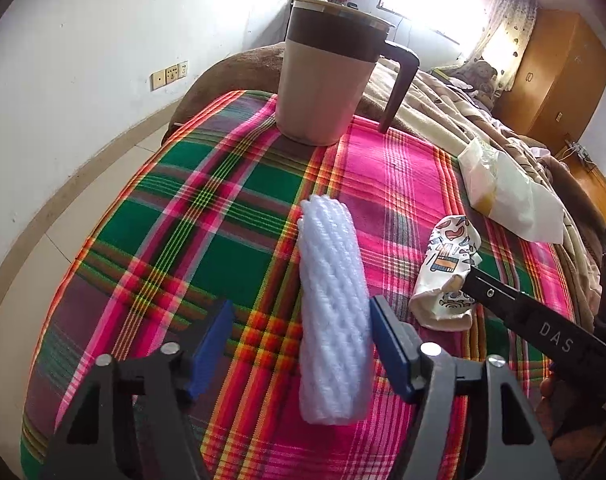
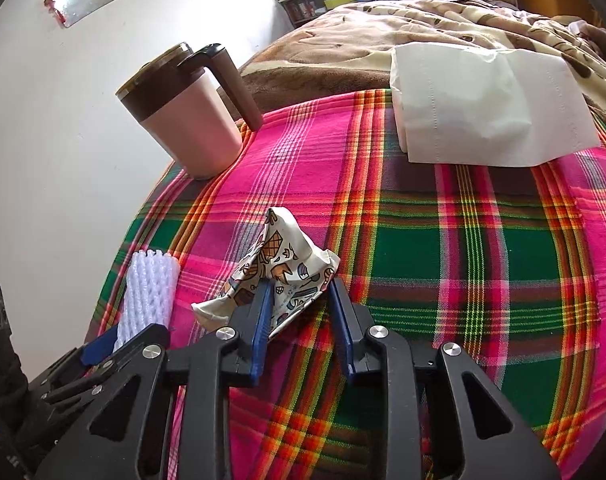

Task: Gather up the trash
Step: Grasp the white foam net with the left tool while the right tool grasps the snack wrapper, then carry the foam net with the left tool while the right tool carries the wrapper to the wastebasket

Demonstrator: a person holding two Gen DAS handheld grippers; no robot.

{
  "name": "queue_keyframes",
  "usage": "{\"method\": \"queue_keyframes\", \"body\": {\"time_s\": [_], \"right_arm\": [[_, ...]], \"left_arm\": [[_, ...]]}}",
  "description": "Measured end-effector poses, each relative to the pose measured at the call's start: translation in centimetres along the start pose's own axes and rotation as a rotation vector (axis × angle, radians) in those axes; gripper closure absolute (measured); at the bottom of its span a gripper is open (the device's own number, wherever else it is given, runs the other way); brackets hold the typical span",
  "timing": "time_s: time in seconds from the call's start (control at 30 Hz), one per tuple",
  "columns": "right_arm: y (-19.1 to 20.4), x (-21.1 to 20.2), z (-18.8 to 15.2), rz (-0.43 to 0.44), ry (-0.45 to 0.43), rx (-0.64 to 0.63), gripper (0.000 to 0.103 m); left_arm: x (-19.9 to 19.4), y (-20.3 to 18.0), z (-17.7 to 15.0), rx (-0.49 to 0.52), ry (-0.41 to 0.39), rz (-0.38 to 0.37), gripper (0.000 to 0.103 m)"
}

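Observation:
A white foam net sleeve (image 1: 335,320) lies lengthwise on the plaid cloth (image 1: 223,220). My left gripper (image 1: 301,304) is open around it: the right pad touches the foam and the left pad stands off with a gap. To the right is a crumpled patterned paper wrapper (image 1: 447,264). In the right wrist view my right gripper (image 2: 299,292) is shut on this wrapper (image 2: 279,256), which is pinched up into a tent between the blue pads. The foam sleeve (image 2: 151,292) and one left fingertip (image 2: 99,346) show at the lower left there.
A beige and brown lidded mug (image 1: 323,80) (image 2: 183,120) stands at the far edge of the cloth. A white paper bag (image 1: 511,196) (image 2: 483,112) lies at the far right. Beyond is a bed with a rumpled brown blanket (image 2: 383,28); the white wall is to the left.

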State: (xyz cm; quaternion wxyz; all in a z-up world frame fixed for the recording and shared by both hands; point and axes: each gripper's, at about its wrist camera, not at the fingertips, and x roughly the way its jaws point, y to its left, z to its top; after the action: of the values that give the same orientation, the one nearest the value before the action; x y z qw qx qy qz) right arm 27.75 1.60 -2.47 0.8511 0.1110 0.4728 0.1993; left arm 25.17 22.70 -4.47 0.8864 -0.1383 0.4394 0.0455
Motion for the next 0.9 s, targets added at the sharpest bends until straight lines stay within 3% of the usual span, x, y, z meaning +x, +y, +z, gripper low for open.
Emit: {"method": "queue_keyframes", "body": {"time_s": [0.1,0.2,0.9], "right_arm": [[0.0,-0.3,-0.2,0.001,-0.005,-0.012,0.075],[0.0,-0.7,-0.5,0.007,-0.015,-0.021,0.079],[-1.7,-6.7,-2.7,-0.054,-0.115,-0.05,0.081]], "left_arm": [[-0.1,-0.1,-0.1,0.005,0.003,-0.024,0.061],[-0.2,-0.4,-0.3,0.016,0.006,-0.04,0.07],[-6.0,-3.8,-3.3,0.08,-0.08,-0.101,0.071]]}}
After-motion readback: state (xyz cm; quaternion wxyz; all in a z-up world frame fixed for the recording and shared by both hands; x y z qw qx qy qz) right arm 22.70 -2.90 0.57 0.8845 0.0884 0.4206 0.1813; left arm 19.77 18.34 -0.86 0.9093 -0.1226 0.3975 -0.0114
